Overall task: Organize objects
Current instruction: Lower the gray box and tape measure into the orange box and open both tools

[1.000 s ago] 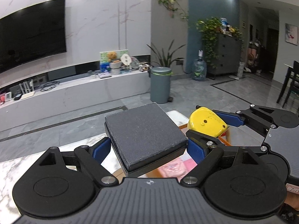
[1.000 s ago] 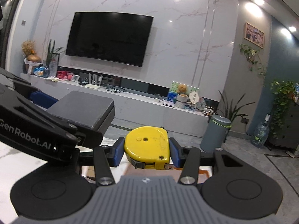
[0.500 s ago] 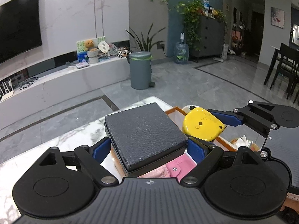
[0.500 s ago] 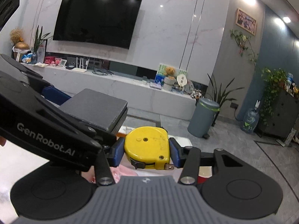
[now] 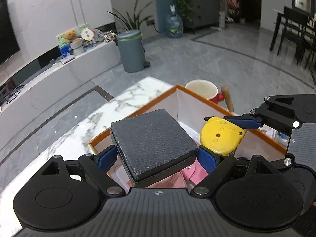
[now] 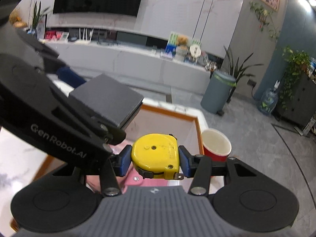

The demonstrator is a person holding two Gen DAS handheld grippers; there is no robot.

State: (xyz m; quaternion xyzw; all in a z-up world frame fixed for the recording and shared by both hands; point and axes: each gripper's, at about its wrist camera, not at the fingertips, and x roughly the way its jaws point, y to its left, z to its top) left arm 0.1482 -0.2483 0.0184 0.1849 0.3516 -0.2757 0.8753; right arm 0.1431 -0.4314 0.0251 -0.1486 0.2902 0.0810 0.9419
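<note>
Holding both loads over the open box (image 5: 197,96), you have each gripper clamped on its own thing. Your left gripper (image 5: 156,158) has its blue pads (image 5: 106,158) pressed against the two sides of a flat dark grey case (image 5: 152,140), which sits tilted, its far corner raised toward the box's far corner. Your right gripper (image 6: 155,162) is closed on a yellow tape measure (image 6: 156,154), one blue pad on each flat end, with the metal hook of the tape showing at the lower right of its body. In the left wrist view the tape measure (image 5: 221,136) hangs just beside the case's right edge, above the box's inside. The box has white inner walls and an orange rim, and it stands on a white marble tabletop (image 5: 118,106), close to the tabletop's far corner. Something pink (image 5: 193,175) lies inside the box, under the two grippers; what it is you cannot tell from here. A red cup (image 6: 216,146) with a pale inside stands just outside the box's far wall, right by its corner, and a wooden handle (image 5: 228,98) sticks up beside the cup. Beyond the tabletop a grey bin (image 5: 131,51) stands on the floor.
</note>
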